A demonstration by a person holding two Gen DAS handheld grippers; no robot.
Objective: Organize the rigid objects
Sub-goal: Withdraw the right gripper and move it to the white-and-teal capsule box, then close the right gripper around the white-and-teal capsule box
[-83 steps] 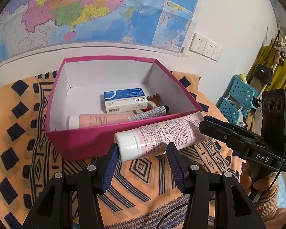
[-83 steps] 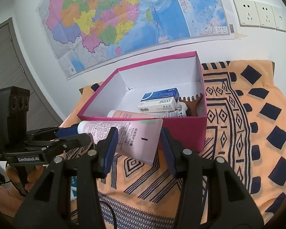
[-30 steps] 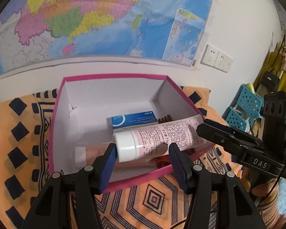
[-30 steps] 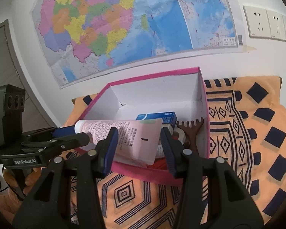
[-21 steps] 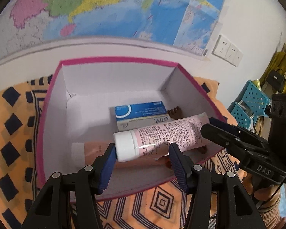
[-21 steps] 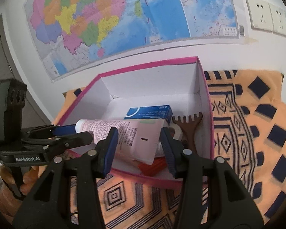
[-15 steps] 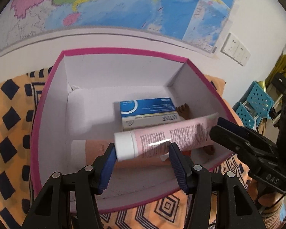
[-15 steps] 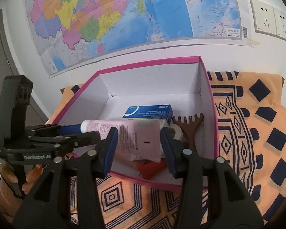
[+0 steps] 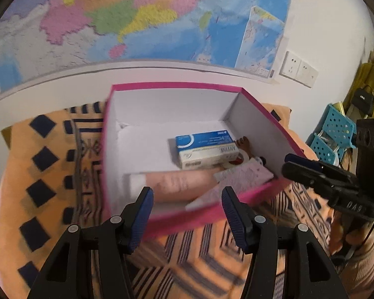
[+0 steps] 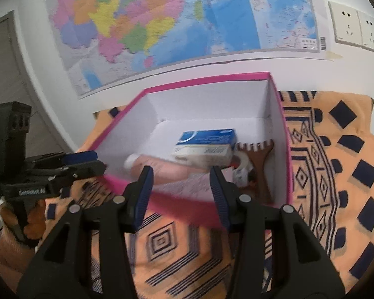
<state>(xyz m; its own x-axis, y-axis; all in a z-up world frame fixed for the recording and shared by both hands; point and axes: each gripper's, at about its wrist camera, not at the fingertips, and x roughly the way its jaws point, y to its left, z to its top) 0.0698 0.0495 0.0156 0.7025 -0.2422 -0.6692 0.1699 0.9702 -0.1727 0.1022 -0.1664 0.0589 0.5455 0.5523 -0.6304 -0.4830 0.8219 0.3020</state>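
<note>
A pink box (image 9: 212,215) with white inner walls stands on an orange patterned cloth; it also shows in the right wrist view (image 10: 177,200). The pink tube with printed text (image 9: 239,179) lies inside it near the front wall, on another pink tube (image 9: 177,183). A blue and white carton (image 9: 207,150) and a brown comb (image 10: 258,154) lie further in. My left gripper (image 9: 187,206) is open and empty just in front of the box. My right gripper (image 10: 180,189) is open and empty at the box's front wall.
A map (image 9: 137,17) and wall sockets (image 10: 356,27) are on the wall behind. Blue plastic baskets (image 9: 334,134) stand at the right. A grey door (image 10: 7,74) is at the left. The orange cloth (image 10: 336,174) covers the surface around the box.
Both grippers opened and let go of the printed pink tube, which dropped into the box onto the other tube. Both grippers pulled back toward the front of the box.
</note>
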